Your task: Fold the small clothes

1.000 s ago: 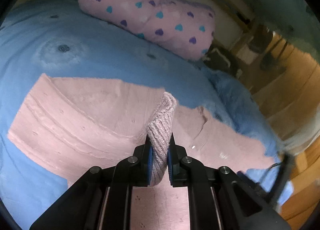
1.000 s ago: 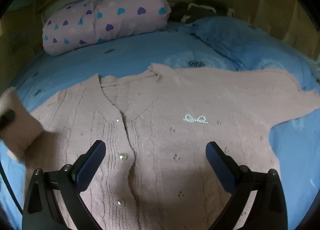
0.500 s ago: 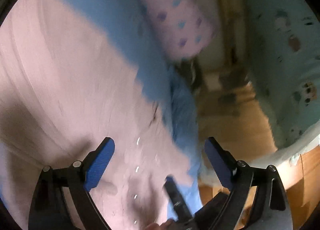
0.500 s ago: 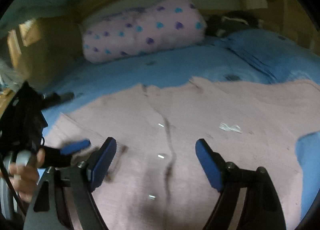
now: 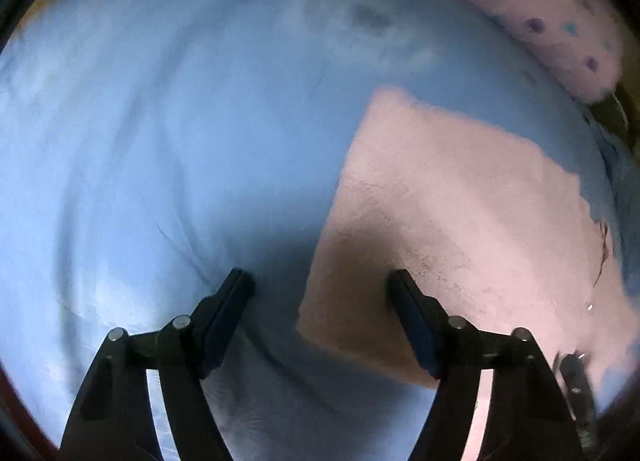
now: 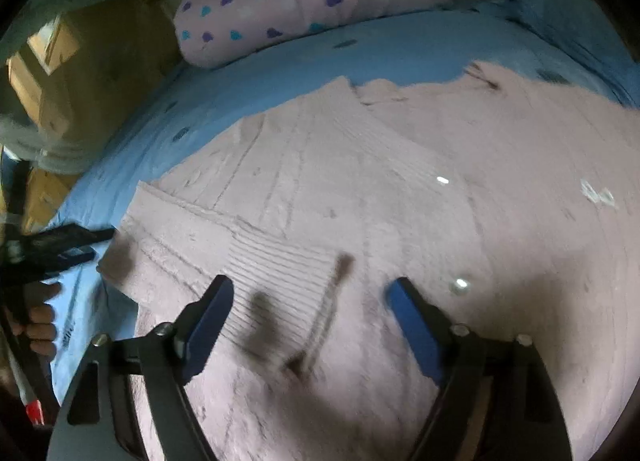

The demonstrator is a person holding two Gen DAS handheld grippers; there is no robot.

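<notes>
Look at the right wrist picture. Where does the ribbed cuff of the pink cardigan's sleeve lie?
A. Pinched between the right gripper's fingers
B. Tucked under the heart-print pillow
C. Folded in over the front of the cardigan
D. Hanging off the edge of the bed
C: the ribbed cuff lies flat on the front of the pink cardigan, just ahead of the open right gripper, whose fingers hold nothing.

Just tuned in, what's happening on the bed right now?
A person is folding a pink knit cardigan spread on the blue bedsheet. One sleeve lies folded across the cardigan's front. The left gripper and right gripper are both open and empty, left over the cardigan's edge, right above the sleeve cuff. A heart-print pillow lies behind.
</notes>
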